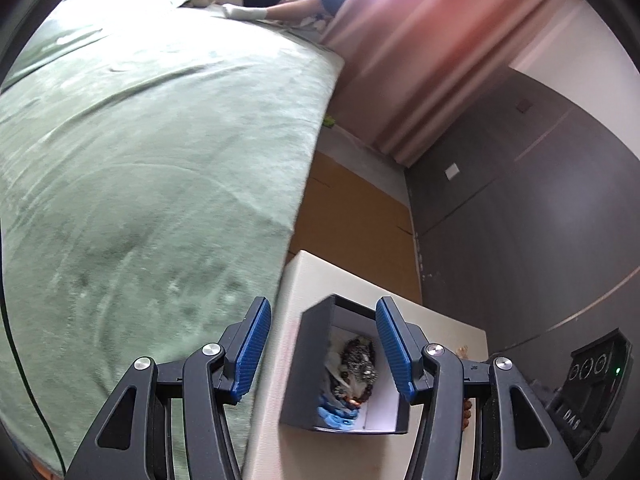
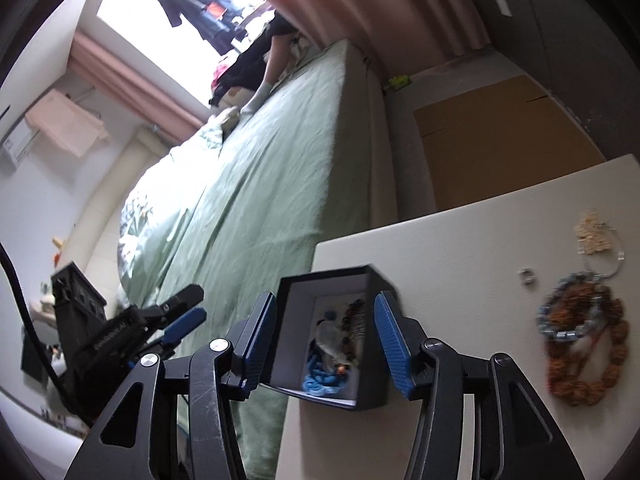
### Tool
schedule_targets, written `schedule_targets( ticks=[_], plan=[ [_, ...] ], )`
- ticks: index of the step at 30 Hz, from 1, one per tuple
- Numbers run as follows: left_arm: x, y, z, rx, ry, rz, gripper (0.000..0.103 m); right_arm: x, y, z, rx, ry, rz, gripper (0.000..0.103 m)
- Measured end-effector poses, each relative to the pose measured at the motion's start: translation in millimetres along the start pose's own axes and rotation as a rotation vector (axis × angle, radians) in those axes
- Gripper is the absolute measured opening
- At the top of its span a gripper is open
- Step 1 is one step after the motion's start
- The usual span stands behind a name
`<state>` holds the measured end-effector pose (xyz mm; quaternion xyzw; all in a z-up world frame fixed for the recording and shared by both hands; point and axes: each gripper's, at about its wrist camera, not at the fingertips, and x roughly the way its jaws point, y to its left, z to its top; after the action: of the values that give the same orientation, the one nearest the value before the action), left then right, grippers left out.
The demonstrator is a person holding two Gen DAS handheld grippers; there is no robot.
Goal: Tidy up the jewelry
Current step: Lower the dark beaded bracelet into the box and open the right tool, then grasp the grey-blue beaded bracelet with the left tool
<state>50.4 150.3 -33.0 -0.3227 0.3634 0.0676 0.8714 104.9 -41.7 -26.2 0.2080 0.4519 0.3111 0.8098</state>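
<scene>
A dark box [image 2: 376, 360], white inside, stands on the cream table [image 2: 460, 260] near its left edge. In it lie a blue cord piece [image 2: 324, 384] and dark beaded bracelets [image 2: 354, 332]. My right gripper [image 2: 326, 298] hangs open above the box, its blue pads to either side and nothing held. Loose on the table to the right are a brown bead necklace [image 2: 580, 364], a blue bead bracelet [image 2: 560, 320], a small ring [image 2: 528, 278] and a cream ornament on a hoop [image 2: 592, 232]. My left gripper [image 1: 322, 304] is open and empty near the box [image 1: 304, 364].
A green-covered bed [image 1: 140, 160] runs along the table's left side. Flat cardboard [image 2: 500, 140] lies on the floor beyond the table, against a dark wardrobe [image 1: 520, 220] and pink curtains [image 1: 420, 40]. A person [image 2: 264, 76] leans on the bed's far end.
</scene>
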Motion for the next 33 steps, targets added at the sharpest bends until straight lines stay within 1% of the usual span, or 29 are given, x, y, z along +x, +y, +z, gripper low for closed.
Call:
schedule_targets(
  ticks=[2, 5, 8, 12, 14, 16, 21, 27, 33],
  plan=[
    [3.5, -10.3, -3.7, 0.027, 0.003, 0.002, 0.056, -12.1, -9.9, 3.2, 0.022, -0.019, -0.011, 0.052],
    [9.1, -24.2, -9.2, 0.057, 0.014, 0.002, 0.056, -30.2, -29.3, 8.4, 0.055, -0.036, -0.067, 0.053],
    [15.4, -41.3, -16.5, 0.098, 0.026, -0.01, 0.056, -42.8, -49.8, 11.5, 0.11, -0.039, -0.103, 0.057],
    [24.4, -65.7, -27.8, 0.148, 0.048, -0.029, 0.056, -59.7, -73.6, 13.3, 0.179, -0.038, -0.143, 0.057],
    [29.2, -77.6, -33.2, 0.171, 0.059, -0.038, 0.056, -65.5, -79.4, 13.8, 0.189, -0.04, -0.165, 0.058],
    [36.2, -92.3, -39.7, 0.205, 0.08, -0.034, 0.056, -73.7, -89.5, 14.1, 0.201, -0.044, -0.189, 0.058],
    [51.8, -127.9, -55.0, 0.273, 0.128, -0.042, 0.056, -89.7, -117.7, 14.9, 0.26, -0.045, -0.217, 0.058],
    [77.8, -166.8, -71.7, 0.356, 0.193, -0.024, 0.056, -98.3, -144.3, 15.0, 0.341, -0.017, -0.197, 0.058],
    [107.5, -186.5, -84.7, 0.376, 0.267, -0.008, 0.055, -100.6, -156.6, 12.2, 0.375, 0.001, -0.167, 0.058]
  ],
)
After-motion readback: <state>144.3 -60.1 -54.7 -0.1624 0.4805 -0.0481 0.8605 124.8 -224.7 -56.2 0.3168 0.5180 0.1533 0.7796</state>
